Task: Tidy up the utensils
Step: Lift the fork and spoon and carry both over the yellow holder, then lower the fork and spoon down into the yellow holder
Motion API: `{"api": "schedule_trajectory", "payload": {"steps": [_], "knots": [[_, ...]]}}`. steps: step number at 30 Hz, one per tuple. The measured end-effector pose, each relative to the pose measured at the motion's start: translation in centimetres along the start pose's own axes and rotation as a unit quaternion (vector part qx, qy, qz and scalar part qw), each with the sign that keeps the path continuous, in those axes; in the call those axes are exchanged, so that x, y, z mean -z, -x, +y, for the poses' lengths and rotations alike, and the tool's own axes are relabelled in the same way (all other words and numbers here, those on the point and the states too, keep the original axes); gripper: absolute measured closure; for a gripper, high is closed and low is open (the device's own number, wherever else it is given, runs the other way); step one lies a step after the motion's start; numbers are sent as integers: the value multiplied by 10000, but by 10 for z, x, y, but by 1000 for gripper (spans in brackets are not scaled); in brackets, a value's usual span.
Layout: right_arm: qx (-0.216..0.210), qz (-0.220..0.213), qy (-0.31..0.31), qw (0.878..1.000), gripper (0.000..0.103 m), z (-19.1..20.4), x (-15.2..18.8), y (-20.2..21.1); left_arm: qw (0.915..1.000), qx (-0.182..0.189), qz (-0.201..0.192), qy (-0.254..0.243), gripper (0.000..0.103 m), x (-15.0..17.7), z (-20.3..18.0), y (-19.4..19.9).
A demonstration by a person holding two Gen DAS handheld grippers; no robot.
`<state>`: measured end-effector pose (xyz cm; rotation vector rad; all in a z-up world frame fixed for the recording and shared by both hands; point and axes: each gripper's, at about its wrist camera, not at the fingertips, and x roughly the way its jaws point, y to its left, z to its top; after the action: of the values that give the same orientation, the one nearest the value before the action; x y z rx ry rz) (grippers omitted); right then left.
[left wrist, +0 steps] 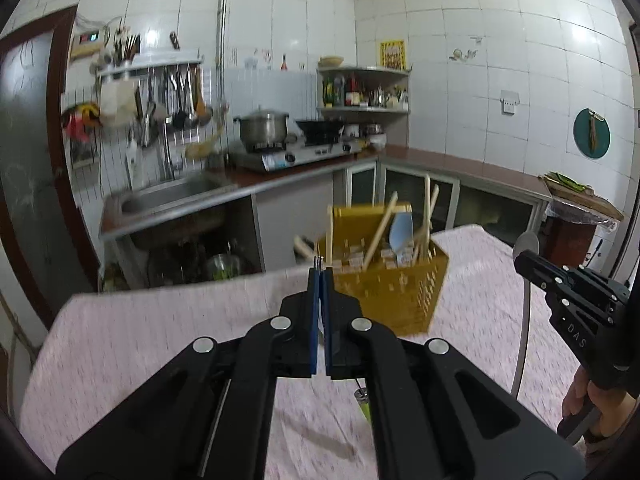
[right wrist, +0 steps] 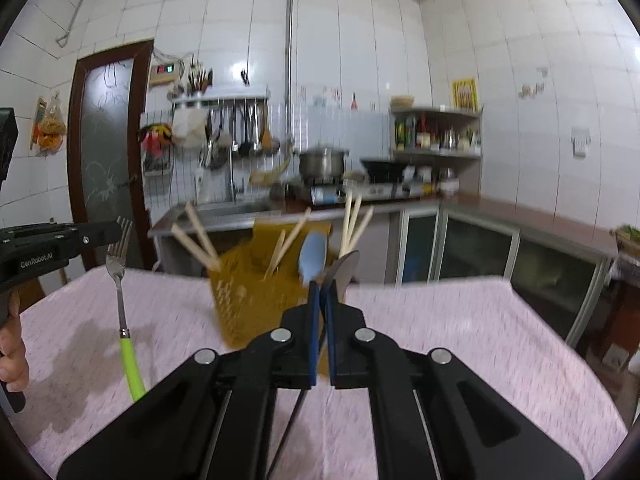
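A yellow utensil basket point(left wrist: 394, 288) stands on the pink tablecloth, holding several wooden chopsticks point(left wrist: 382, 230) and a light blue spoon point(left wrist: 402, 232). My left gripper point(left wrist: 320, 276) is shut on a fork whose tines poke out past the fingertips; its green handle point(left wrist: 363, 404) hangs below. In the right wrist view the same fork point(right wrist: 120, 264) hangs upright from the left gripper point(right wrist: 114, 232), green handle down. My right gripper point(right wrist: 322, 292) is shut on a metal spoon point(right wrist: 344, 270), bowl up, just in front of the basket point(right wrist: 256, 292). The spoon also shows in the left wrist view point(left wrist: 526, 242).
The table point(right wrist: 460, 340) has a pink cloth with a damp patch at the left. Behind it runs a kitchen counter with a sink point(left wrist: 168, 200), a stove with a pot point(left wrist: 264, 126) and wok, hanging ladles and a corner shelf of bottles point(left wrist: 362, 92).
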<state>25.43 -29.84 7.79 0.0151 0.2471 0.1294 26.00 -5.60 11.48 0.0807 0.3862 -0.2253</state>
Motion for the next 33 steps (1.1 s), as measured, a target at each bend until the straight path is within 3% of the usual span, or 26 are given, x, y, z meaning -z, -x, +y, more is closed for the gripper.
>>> {"api": "schedule_trajectory", "payload": {"steps": [9,16,23,33], "knots": [[112,-921,-32,9957,100,-16,-52,-32,9965,-85,-819,-147,103,-43,-5,-25],[143,-1543,-123,9878,100,-18,-90,-53,9887,-159,-1490,-85,103,-72,-3,-45],[152,-1739,-47,9846,100,-12,-96,-78,9787,-235,-2035,-98,103,-91,-6,-50],[324,-1569,18,9871,100,-15,-79,-102,9767,-466,-2045,-456,103,-77,-17,-74]]}}
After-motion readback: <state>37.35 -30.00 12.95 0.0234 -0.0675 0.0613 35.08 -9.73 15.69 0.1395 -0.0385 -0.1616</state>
